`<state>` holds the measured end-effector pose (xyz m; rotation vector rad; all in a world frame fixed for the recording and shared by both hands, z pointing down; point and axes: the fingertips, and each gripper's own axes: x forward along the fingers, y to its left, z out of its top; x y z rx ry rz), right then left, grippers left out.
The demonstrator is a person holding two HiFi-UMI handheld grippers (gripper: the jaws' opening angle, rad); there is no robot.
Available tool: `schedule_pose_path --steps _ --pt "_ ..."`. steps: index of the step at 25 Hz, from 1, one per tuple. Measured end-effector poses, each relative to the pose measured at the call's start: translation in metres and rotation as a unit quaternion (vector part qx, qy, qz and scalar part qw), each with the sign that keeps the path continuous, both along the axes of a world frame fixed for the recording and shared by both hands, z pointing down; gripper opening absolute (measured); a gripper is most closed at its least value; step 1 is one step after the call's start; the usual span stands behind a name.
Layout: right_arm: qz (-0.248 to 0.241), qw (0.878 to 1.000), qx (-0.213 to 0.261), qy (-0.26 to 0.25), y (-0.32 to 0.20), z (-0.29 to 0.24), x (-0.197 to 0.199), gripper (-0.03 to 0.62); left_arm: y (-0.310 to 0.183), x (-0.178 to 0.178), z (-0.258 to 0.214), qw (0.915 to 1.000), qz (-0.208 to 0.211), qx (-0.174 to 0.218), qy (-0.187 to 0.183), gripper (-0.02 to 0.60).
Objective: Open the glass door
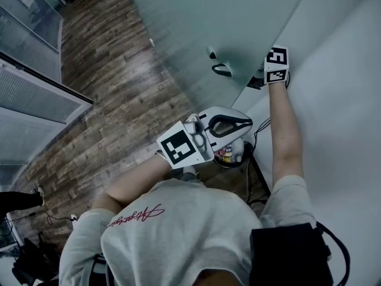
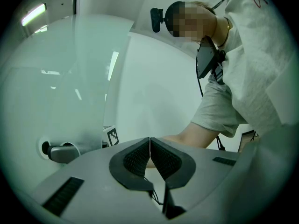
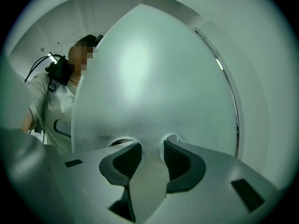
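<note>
Well, the only writing is a red script across the back of my shirt (image 1: 134, 215), too looped to read; the cubes (image 1: 277, 64) carry only black-and-white square markers.

The door (image 1: 238, 16) is frosted glass and stands upright ahead of me. In the head view its edge slants from my right gripper (image 3: 152, 155) up to the top of the picture, close against the white wall (image 1: 345, 100). That gripper is clamped on the door's edge, one jaw on each face of the glass, in the right gripper view. The handle (image 1: 221, 69) sits near that edge, just beside the gripper. In the left gripper view it is a lever lying roughly level, jutting from a round mount.

My left gripper (image 2: 149, 146) is clenched, its jaws pressed together on nothing, and held low by my chest, well apart from the door.

To the right the wall leaves little room. To the left the wood floor (image 1: 113, 88) lies open on the door's near side.
</note>
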<state>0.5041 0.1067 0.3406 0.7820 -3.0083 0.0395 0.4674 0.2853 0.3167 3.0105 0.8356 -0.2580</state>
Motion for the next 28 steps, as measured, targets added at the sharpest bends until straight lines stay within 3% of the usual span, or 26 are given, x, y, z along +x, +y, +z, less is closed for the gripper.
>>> schedule_pose_path --steps 4,8,14,19,23,26,28 --pt "0.018 1.0 -0.008 0.024 0.009 -0.002 0.02 0.141 -0.001 -0.002 0.002 1.0 -0.007 -0.001 -0.002 0.017" --pt "0.076 0.997 0.006 -0.004 0.026 0.001 0.049 0.14 0.0 -0.006 0.007 0.9999 -0.013 0.0 -0.002 0.017" --pt "0.215 0.972 0.085 0.046 0.067 0.001 0.045 0.126 -0.016 -0.009 0.013 0.9981 -0.057 -0.022 -0.005 0.017" --pt "0.373 0.916 0.133 0.061 0.1 -0.007 0.037 0.054 -0.044 -0.012 0.011 0.9922 -0.12 -0.035 0.0 0.017" --pt "0.451 0.881 0.127 0.07 0.122 0.006 0.022 0.024 -0.059 -0.019 0.013 0.9863 -0.158 -0.047 0.007 0.017" --pt "0.521 0.847 0.108 0.023 0.136 0.006 0.01 0.02 -0.065 -0.027 0.015 0.9828 -0.178 -0.048 0.008 0.017" --pt "0.54 0.836 0.097 -0.013 0.145 0.006 -0.005 0.02 -0.07 -0.033 0.019 0.98 -0.192 -0.053 0.008 0.017"
